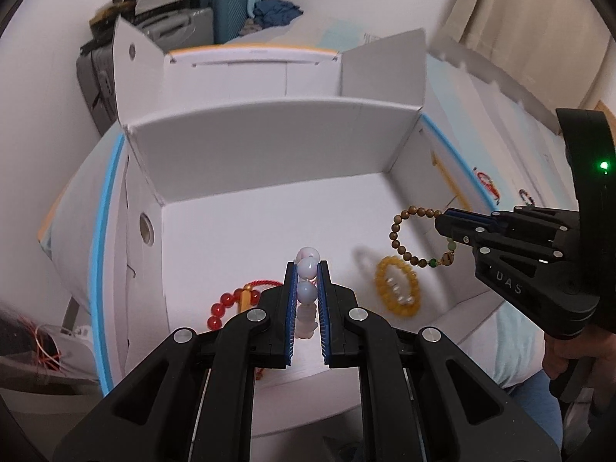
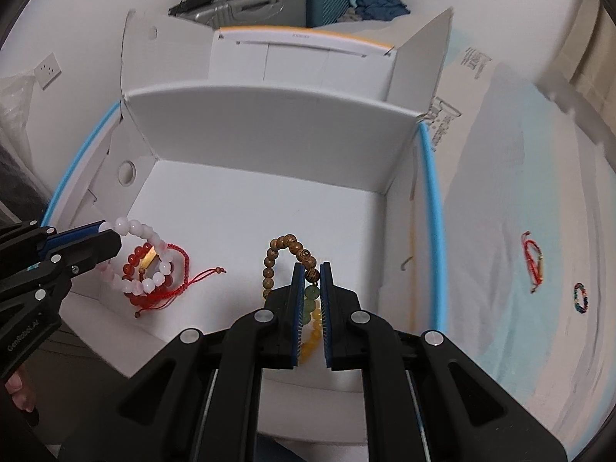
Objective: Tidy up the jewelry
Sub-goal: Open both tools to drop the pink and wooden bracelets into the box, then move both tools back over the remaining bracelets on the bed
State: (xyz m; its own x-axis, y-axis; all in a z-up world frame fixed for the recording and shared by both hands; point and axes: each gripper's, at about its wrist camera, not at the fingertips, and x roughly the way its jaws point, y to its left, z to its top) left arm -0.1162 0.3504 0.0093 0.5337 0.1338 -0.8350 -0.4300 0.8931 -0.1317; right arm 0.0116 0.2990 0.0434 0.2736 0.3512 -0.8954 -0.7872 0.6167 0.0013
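Pink bracelet clamped, left gripper | brown bracelet clamped, right gripper | over box

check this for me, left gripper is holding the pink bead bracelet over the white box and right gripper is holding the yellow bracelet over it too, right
Not quite. The right gripper is shut on the brown wooden bead bracelet, not the yellow one. The yellow bracelet lies on the floor of the white box, as the left wrist view shows. The rest holds: the left gripper grips the pink bead bracelet over the box.

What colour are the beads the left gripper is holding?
Pale pink and white, clearest in the right wrist view: the pink bracelet hangs from the left gripper.
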